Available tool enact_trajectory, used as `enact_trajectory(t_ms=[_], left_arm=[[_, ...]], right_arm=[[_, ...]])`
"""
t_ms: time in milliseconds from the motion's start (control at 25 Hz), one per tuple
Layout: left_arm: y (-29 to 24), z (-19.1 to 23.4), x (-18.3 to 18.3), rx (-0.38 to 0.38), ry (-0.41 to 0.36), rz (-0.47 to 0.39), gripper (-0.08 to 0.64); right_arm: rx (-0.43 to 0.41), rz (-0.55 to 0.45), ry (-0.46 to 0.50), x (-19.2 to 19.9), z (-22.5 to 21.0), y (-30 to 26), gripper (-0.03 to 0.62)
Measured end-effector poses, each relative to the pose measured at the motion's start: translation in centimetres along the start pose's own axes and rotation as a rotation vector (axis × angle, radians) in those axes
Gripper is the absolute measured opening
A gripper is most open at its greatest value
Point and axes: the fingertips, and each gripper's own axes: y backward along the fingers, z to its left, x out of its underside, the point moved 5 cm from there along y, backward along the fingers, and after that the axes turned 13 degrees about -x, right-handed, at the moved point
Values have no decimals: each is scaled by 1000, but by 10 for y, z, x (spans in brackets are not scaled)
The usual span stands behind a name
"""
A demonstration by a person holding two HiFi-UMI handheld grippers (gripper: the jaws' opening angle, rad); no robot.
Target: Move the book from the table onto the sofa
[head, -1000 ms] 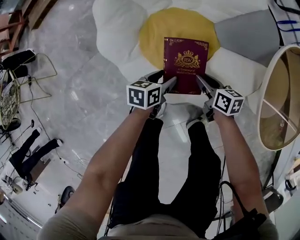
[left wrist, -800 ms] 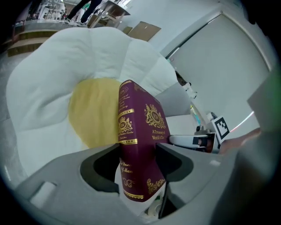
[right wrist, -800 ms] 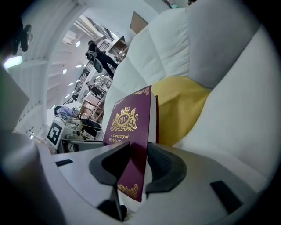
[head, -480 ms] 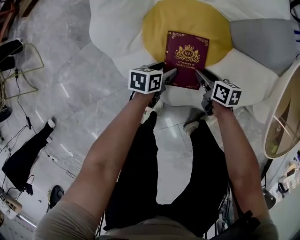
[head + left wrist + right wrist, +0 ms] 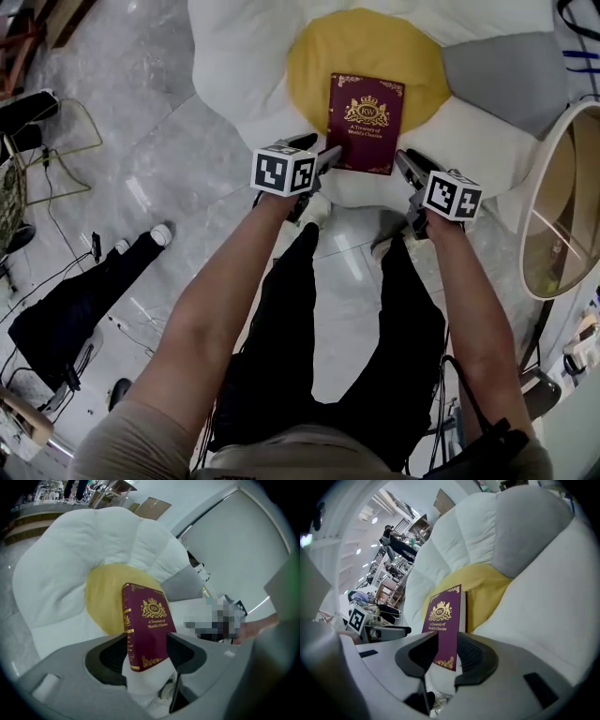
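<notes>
A maroon book [image 5: 366, 122] with a gold crest lies cover-up over the yellow centre [image 5: 319, 56] of the white flower-shaped sofa [image 5: 234, 56]. My left gripper [image 5: 328, 157] is shut on its near left corner. My right gripper [image 5: 403, 161] grips the near right corner, its jaws closing on it. In the left gripper view the book [image 5: 145, 620] stands spine-first between the jaws of the left gripper [image 5: 146, 644]. In the right gripper view the book's [image 5: 445, 620] page edge runs between the jaws of the right gripper [image 5: 447, 648]. Whether the book rests on the cushion I cannot tell.
A grey cushion [image 5: 506, 70] lies on the sofa to the right of the yellow centre. A round table [image 5: 562, 206] stands at the right edge. On the marble floor at the left are another person's legs [image 5: 75, 300], cables and a wire stand [image 5: 66, 141].
Both grippers have sunk with the book toward the sofa's yellow centre. The book stays between both pairs of jaws. The legs at the left have shifted.
</notes>
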Motion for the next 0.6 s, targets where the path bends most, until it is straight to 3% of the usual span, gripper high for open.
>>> enact_trajectory(t_ms=[200,280,480,600], left_arm=[[71,-40,1,27,-31,15,258],[105,-62,-2,53,-44,17,249],[186,-110,-26,86,-118,-24,100],[248,-146,-21,128,-136,-29,30]], right_arm=[[32,36,66,10,53,60,33],[19,59,106,10,84,83,24],[-41,19,184,-23,168,138,14],[-77,10,244,-27,229,183,14]])
